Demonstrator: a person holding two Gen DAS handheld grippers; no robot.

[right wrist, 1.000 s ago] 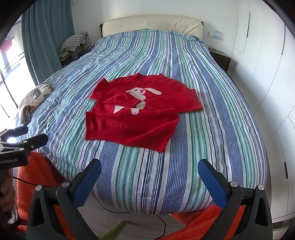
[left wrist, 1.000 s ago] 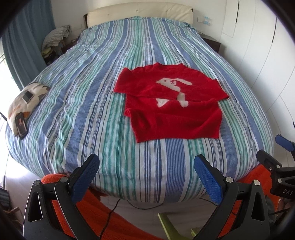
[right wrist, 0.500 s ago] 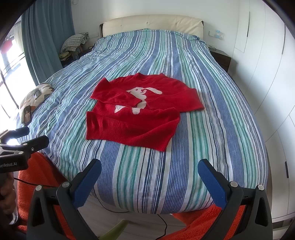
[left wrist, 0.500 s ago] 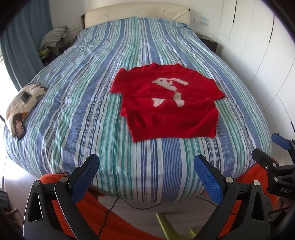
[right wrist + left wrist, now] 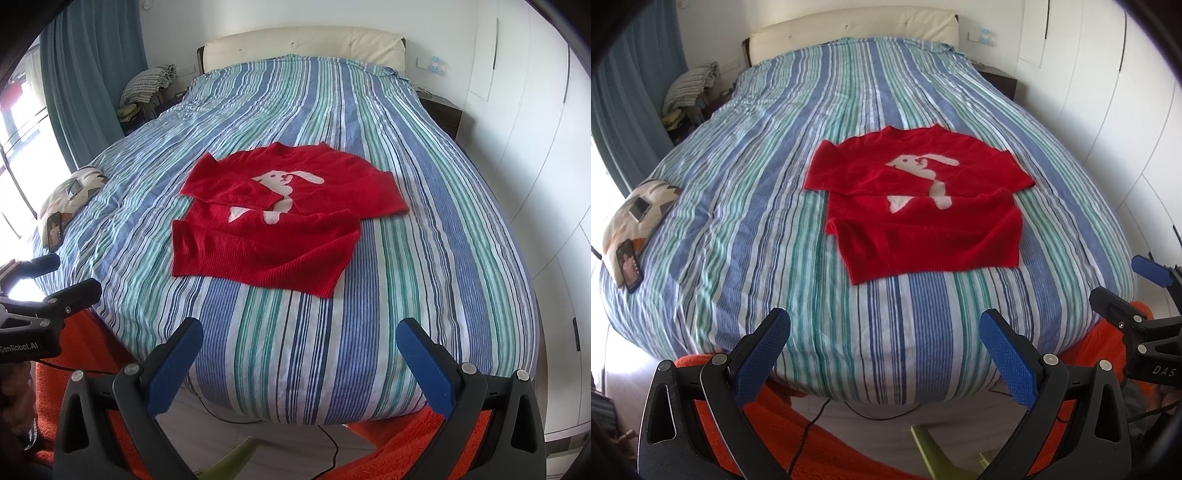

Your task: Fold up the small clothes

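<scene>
Sweater (image 5: 923, 218) first: it is red with a white rabbit figure on the front, and I see it lying flat on the striped bedcover (image 5: 768, 206), nearer the foot edge of the bed than the headboard (image 5: 303, 44) and roughly midway between the two side edges. Both sleeves are folded in across the body, one lying over the upper chest beside the rabbit, the other across the lower part, so the garment reads as a compact block with its hem facing the foot edge. My left gripper (image 5: 884, 354) hangs off the foot edge of the bed, its blue-padded fingers spread wide with nothing between them, well apart from the sweater. My right gripper (image 5: 299, 363) sits the same way, fingers spread and bare, also short of the foot edge and clear of the cloth. In the left wrist view the right tool shows at the far right border; in the right wrist view the left tool shows at the left border. Near the left side edge of the bed a patterned cushion (image 5: 635, 206) rests with a phone (image 5: 629, 264) lying just at its near end. Orange rug (image 5: 92, 354) shows on the floor below the foot edge, and a dark cable (image 5: 812, 424) trails across it.
</scene>
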